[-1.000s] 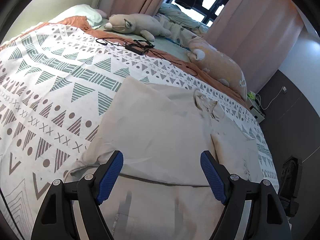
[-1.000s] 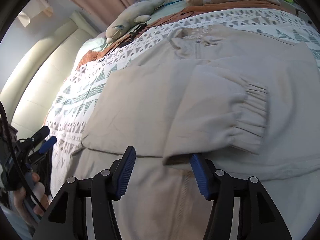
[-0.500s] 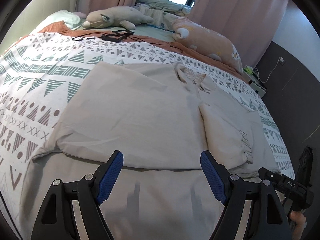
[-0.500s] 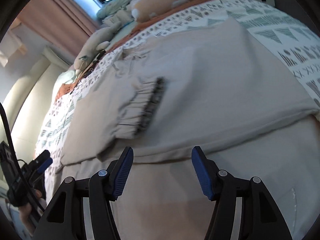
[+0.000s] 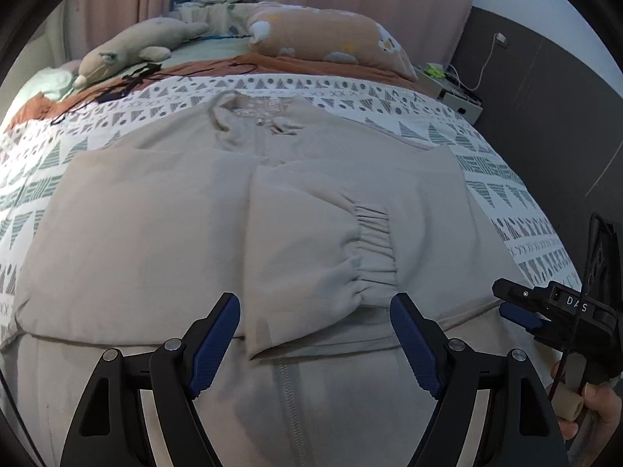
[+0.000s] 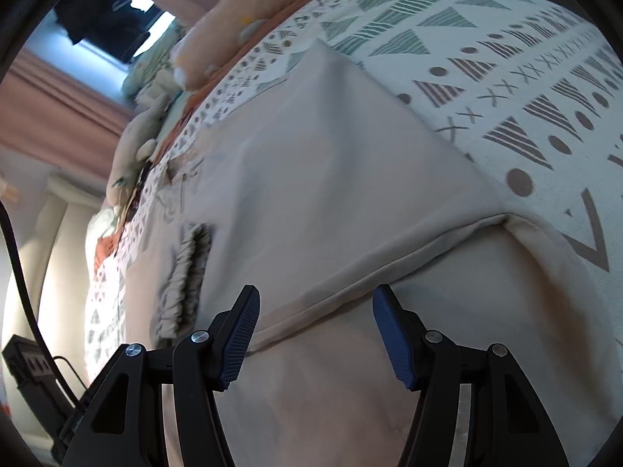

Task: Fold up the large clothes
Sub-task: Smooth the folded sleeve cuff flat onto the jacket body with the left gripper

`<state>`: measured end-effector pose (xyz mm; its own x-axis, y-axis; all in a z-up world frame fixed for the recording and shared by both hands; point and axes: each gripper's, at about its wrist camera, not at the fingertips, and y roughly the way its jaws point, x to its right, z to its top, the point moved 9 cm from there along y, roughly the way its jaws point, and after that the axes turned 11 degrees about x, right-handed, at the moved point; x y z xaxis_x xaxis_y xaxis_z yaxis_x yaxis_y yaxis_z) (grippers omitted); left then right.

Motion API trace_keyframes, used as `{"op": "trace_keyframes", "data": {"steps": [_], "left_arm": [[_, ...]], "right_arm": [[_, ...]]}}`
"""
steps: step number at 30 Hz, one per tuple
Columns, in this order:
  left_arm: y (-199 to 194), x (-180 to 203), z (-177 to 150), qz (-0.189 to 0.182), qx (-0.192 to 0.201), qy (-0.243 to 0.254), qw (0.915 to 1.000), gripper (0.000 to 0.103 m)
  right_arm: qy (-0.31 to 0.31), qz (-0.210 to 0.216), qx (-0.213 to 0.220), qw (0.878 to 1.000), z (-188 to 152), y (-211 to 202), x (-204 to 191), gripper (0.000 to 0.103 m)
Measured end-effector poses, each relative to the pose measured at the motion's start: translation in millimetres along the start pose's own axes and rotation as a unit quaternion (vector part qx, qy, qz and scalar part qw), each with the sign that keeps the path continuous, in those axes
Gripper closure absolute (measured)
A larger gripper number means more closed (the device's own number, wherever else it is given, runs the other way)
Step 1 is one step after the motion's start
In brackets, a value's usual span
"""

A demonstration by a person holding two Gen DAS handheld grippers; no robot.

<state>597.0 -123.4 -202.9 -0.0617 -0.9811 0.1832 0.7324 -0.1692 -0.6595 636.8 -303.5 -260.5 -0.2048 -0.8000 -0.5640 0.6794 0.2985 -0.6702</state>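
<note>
A large beige zip jacket (image 5: 155, 233) lies flat on the patterned bed cover, collar at the far end. Both sleeves are folded in over the body; the gathered cuff (image 5: 370, 249) of the upper sleeve lies near the middle. My left gripper (image 5: 315, 342) is open and empty, just above the jacket's lower half near the zip. My right gripper (image 6: 315, 334) is open and empty over the folded sleeve edge at the jacket's (image 6: 331, 179) right side. The right gripper also shows at the right edge of the left wrist view (image 5: 521, 311).
The white bed cover with triangle patterns (image 5: 506, 179) surrounds the jacket. A plush toy (image 5: 128, 50), an orange pillow (image 5: 331, 39) and black cables (image 5: 124, 81) lie at the bed's far end. A dark wall and a white box (image 5: 459, 97) stand to the right.
Both grippers have swung rightward along the jacket's lower part. The left view now centres on the zip and cuff; the right view has moved past the cuff to the jacket's right side.
</note>
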Motion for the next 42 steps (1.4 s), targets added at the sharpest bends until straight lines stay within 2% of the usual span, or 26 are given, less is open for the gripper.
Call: {"op": "trace_keyframes", "data": {"steps": [5, 9, 16, 17, 19, 21, 22, 25, 31, 37, 42], "left_arm": [[29, 32, -3, 0.010, -0.024, 0.044, 0.9987, 0.023], [48, 48, -6, 0.024, -0.034, 0.061, 0.9972, 0.023], [76, 45, -7, 0.088, -0.049, 0.097, 0.9902, 0.023], [77, 42, -7, 0.096, -0.052, 0.099, 0.9890, 0.023], [74, 33, -2, 0.097, -0.051, 0.082, 0.9906, 0.036], [67, 20, 3, 0.096, -0.055, 0.061, 0.9920, 0.054], [62, 11, 7, 0.103, -0.056, 0.056, 0.9915, 0.058], [41, -18, 23, 0.138, -0.042, 0.053, 0.9881, 0.059], [-16, -88, 45, 0.195, -0.016, 0.010, 0.9806, 0.059], [-56, -127, 45, 0.201, 0.002, -0.025, 0.9793, 0.059], [-47, -142, 28, 0.179, -0.020, -0.066, 0.9814, 0.056]], "right_arm": [[0.038, 0.029, 0.001, 0.999, 18, -11, 13, 0.042], [0.044, 0.006, 0.009, 0.999, 32, -15, 31, 0.042], [0.069, 0.033, -0.024, 0.997, 34, -2, 50, 0.042], [0.072, 0.031, -0.024, 0.997, 36, -1, 54, 0.042], [0.085, 0.036, -0.025, 0.995, 40, 1, 62, 0.043], [0.111, 0.049, -0.028, 0.992, 44, 2, 69, 0.045], [0.117, 0.051, -0.026, 0.991, 45, 1, 71, 0.046], [0.117, 0.049, -0.019, 0.992, 50, 0, 75, 0.046], [0.105, 0.046, -0.017, 0.993, 49, 0, 74, 0.046], [0.097, 0.039, -0.014, 0.994, 48, 0, 73, 0.046], [0.093, 0.032, -0.009, 0.995, 48, -2, 70, 0.046]]}}
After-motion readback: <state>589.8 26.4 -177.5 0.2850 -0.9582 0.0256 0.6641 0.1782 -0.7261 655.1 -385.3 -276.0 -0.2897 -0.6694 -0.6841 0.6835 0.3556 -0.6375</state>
